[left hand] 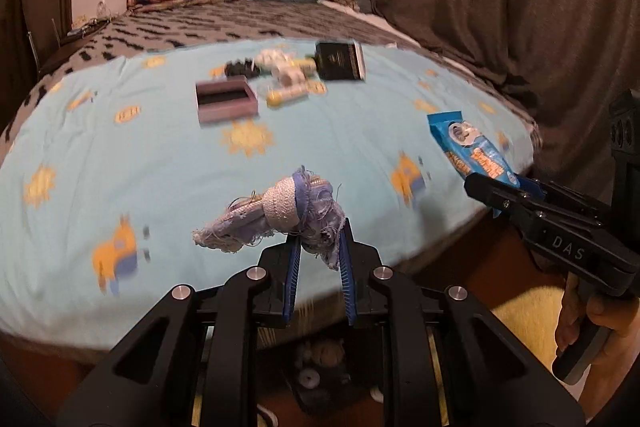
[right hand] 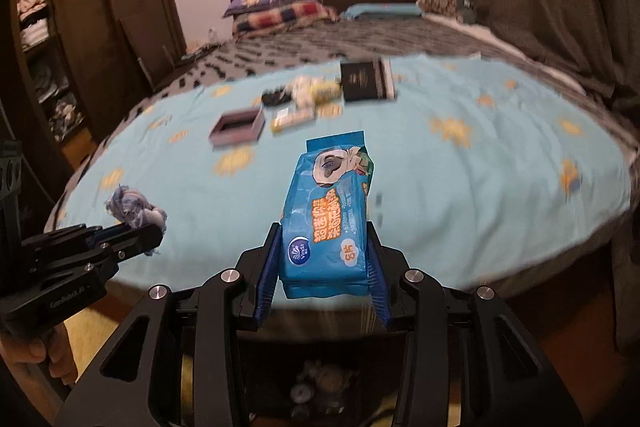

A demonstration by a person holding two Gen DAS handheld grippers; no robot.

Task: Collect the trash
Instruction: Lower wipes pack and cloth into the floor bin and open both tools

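The left tongs (left hand: 320, 247) pinch a frayed rag (left hand: 276, 219) and the right tongs (right hand: 324, 267) squeeze a blue wipes pack (right hand: 332, 211), both held up over the bed (left hand: 200, 155), so keep squeezing tight until each reaches the trash

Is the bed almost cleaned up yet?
Not yet. No bin shows, so nothing looks binned. The left gripper holds a frayed cloth scrap; the right gripper holds a blue wipes pack. Still on the bed: a small open box, a dark booklet and some blurry bits.
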